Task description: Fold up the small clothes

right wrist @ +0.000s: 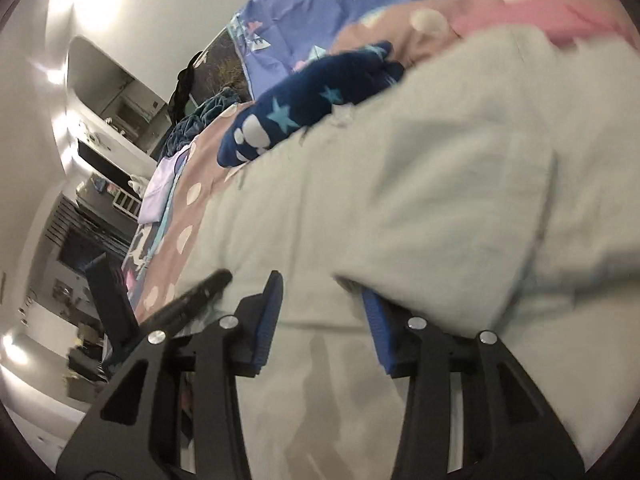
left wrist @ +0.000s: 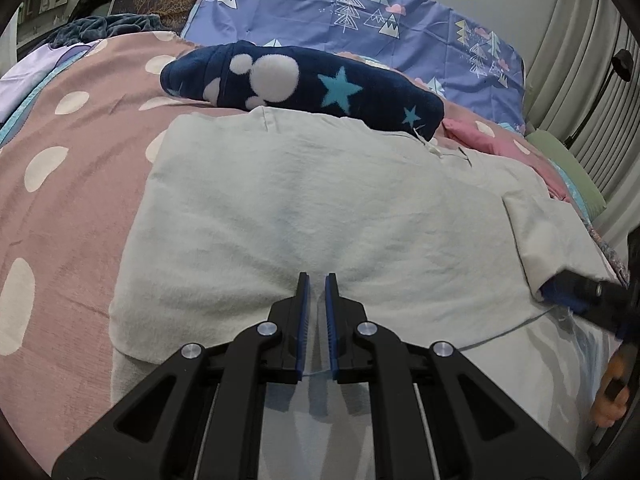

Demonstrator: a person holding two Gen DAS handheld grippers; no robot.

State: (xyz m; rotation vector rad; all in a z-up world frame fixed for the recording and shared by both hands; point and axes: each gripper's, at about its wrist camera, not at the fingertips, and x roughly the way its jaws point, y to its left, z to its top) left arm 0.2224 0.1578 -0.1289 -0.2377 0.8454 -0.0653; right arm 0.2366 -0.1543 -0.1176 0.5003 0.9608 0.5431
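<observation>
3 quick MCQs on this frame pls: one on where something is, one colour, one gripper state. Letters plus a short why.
1. Where does the navy star garment lie?
A. beyond the pale cloth's far edge
B. under the left gripper
C. on the floor

2. What colour is the cover with white dots?
A. green
B. dusty pink
C. black

3. How does the left gripper stand?
A. wide open
B. nearly shut, on the pale cloth
C. holding the navy garment

Key: 1 A, it sits past the pale cloth; 2 B, pink shows around the cloth; 3 B, only a narrow gap shows, cloth bunched at its tips.
</observation>
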